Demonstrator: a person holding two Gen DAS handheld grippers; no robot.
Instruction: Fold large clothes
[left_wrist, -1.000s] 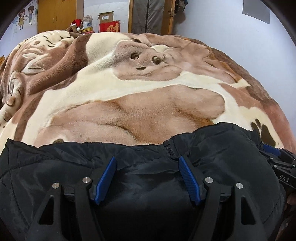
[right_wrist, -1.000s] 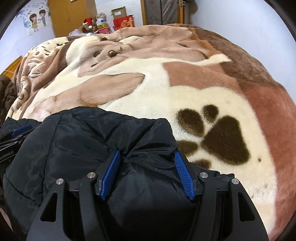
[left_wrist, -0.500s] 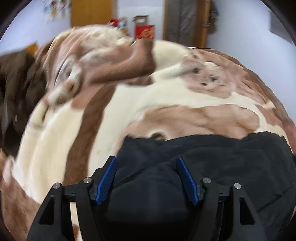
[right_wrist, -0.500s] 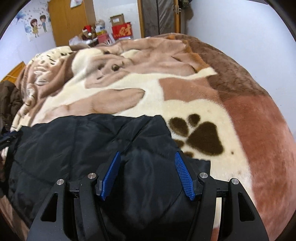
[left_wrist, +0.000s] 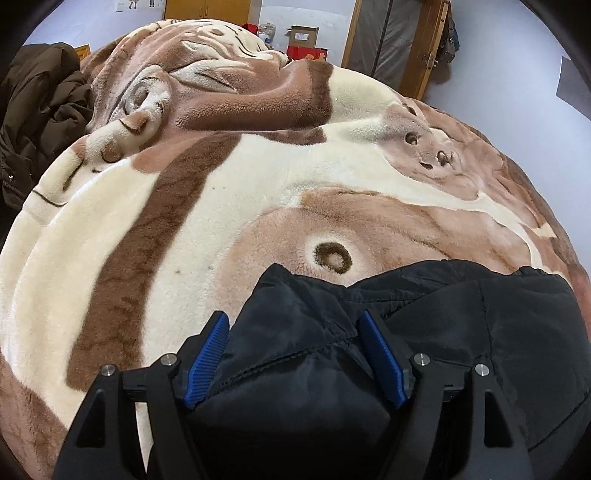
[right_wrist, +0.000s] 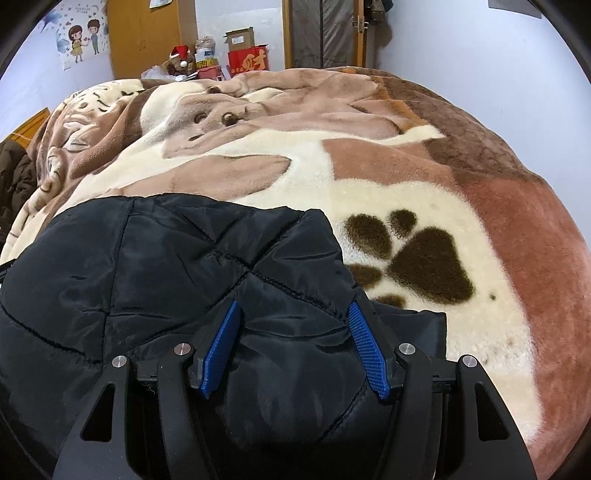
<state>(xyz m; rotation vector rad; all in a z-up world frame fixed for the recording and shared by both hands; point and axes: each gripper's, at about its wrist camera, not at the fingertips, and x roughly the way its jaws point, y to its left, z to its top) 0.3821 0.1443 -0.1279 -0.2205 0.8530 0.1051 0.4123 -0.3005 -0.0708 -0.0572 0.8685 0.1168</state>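
Observation:
A black quilted jacket (left_wrist: 461, 332) lies on a plush animal-print blanket (left_wrist: 258, 192) that covers the bed. In the left wrist view my left gripper (left_wrist: 295, 354) sits over the jacket's left end. Its jaws are opening, the blue pads (left_wrist: 208, 354) stand wide apart, and puffy fabric bulges up between them. In the right wrist view my right gripper (right_wrist: 295, 345) hangs open over the jacket (right_wrist: 166, 266) near its right end, with a hump of fabric between its pads (right_wrist: 367, 350). A lower layer of the jacket juts out to the right of that gripper.
A dark brown coat (left_wrist: 40, 110) is heaped at the bed's left edge. Beyond the bed stand a wooden wardrobe (right_wrist: 147, 37), cardboard boxes (right_wrist: 245, 51) and a door (right_wrist: 325, 33). A white wall (right_wrist: 480, 74) runs along the right. A paw print (right_wrist: 424, 266) marks the blanket beside the jacket.
My left gripper has slid left along the jacket from its middle to its left end, and the brown coat has come into view. The right gripper has shifted only slightly.

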